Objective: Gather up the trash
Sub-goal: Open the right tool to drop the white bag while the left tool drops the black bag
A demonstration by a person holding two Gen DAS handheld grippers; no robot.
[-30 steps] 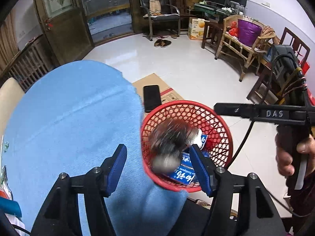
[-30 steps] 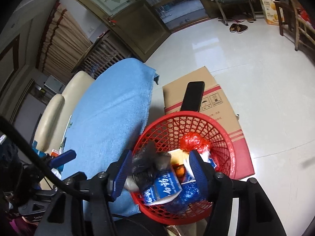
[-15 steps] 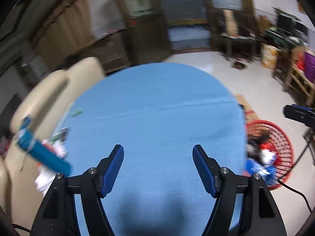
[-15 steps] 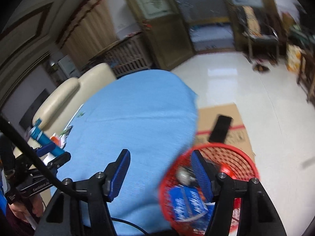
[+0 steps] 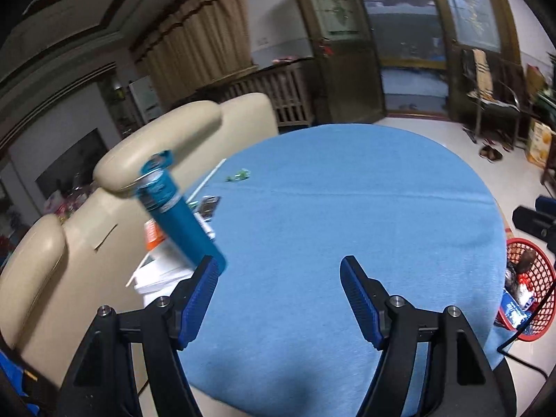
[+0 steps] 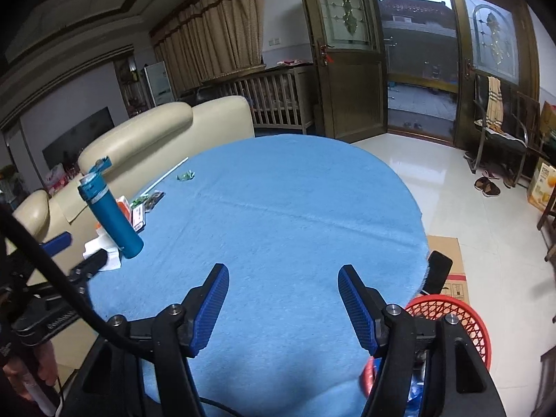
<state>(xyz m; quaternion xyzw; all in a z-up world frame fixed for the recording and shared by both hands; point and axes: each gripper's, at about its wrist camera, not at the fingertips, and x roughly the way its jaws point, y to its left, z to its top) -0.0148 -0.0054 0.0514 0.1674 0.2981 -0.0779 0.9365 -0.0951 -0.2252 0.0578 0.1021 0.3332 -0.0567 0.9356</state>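
Observation:
My left gripper [image 5: 279, 297] is open and empty over the near part of the round blue-clothed table [image 5: 347, 215]. My right gripper [image 6: 283, 307] is also open and empty, above the table's near edge [image 6: 295, 229]. A small green wrapper [image 5: 239, 175] lies at the table's far left; it also shows in the right wrist view [image 6: 186, 175]. More packets [image 6: 147, 201] lie by the left edge. The red mesh basket [image 5: 526, 288] holding trash stands on the floor at the right; its rim shows in the right wrist view [image 6: 462, 316].
A teal bottle [image 5: 177, 213] stands at the table's left edge, beside white paper [image 6: 100, 246]. A cream sofa [image 5: 121, 160] lies behind. A cardboard box [image 6: 448, 264] with a black phone [image 6: 438, 271] sits on the floor by the basket.
Both grippers have swung left and up from over the red basket to above the blue table. The trash seen between the fingers a second ago now lies in the basket.

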